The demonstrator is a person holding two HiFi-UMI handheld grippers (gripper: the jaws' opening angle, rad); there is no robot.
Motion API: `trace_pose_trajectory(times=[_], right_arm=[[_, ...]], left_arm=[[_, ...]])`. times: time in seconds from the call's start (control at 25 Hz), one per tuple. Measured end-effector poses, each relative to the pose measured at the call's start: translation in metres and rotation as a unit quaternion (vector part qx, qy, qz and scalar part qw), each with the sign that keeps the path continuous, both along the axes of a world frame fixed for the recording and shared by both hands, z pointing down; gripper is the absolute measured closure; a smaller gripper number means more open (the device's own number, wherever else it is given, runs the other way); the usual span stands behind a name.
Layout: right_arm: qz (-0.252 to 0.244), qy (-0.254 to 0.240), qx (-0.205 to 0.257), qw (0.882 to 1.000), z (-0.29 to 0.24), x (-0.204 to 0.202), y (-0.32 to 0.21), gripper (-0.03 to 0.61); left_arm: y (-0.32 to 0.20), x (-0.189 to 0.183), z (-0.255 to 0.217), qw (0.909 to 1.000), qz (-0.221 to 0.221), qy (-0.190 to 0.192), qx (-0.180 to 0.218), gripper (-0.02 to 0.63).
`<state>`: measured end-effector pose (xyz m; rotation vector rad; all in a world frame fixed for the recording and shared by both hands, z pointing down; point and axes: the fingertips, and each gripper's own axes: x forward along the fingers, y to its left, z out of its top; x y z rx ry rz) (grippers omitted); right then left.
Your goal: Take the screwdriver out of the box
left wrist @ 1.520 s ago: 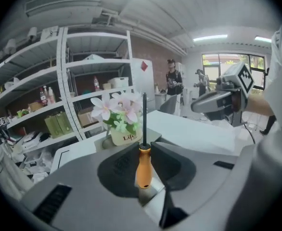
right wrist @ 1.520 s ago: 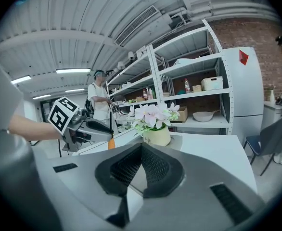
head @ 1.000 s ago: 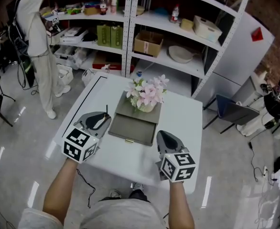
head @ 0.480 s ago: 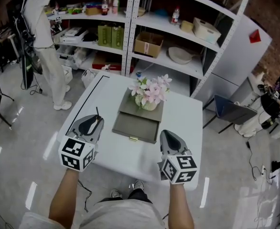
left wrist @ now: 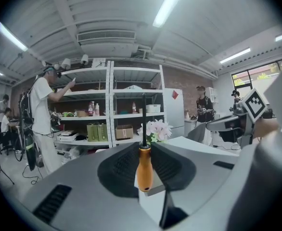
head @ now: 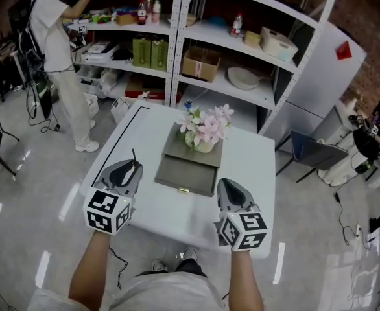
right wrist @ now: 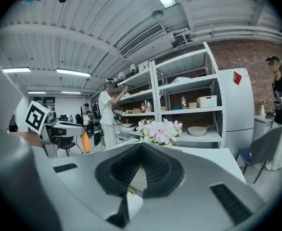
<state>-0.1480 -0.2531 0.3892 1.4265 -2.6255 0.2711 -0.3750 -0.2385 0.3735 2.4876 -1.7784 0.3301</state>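
The screwdriver has an orange handle [left wrist: 144, 170] and a thin black shaft [left wrist: 144, 117] that points up. My left gripper [left wrist: 144, 150] is shut on the handle. In the head view the left gripper [head: 129, 167] hangs over the white table's [head: 248, 164] left part, left of the grey box [head: 191, 149], and the shaft [head: 134, 155] sticks out beyond its tips. The box's drawer [head: 185, 173] is pulled out toward me. My right gripper [head: 227, 186] hovers just right of the drawer's front; its tips meet [right wrist: 141, 146] with nothing between them.
A pot of pink flowers [head: 205, 128] stands on the box top. Behind the table rise white shelves [head: 177, 37] with cartons and bowls. A person [head: 60, 50] stands at the shelves on the left. A blue chair [head: 316, 153] stands to the right.
My left gripper has drawn away from the drawer's left edge toward the table's left side, with the screwdriver still in it. The right gripper has hardly moved.
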Motion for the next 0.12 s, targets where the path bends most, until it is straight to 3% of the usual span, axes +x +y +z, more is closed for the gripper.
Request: trace_pose_trajectory(times=[0.12], right_arm=[[0.001, 0.001, 0.000, 1.000, 0.0005, -0.0004, 0.0009, 0.572]], left_arm=[[-0.0003, 0.0007, 0.0023, 1.0000, 0.002, 0.001, -0.002, 0.535]])
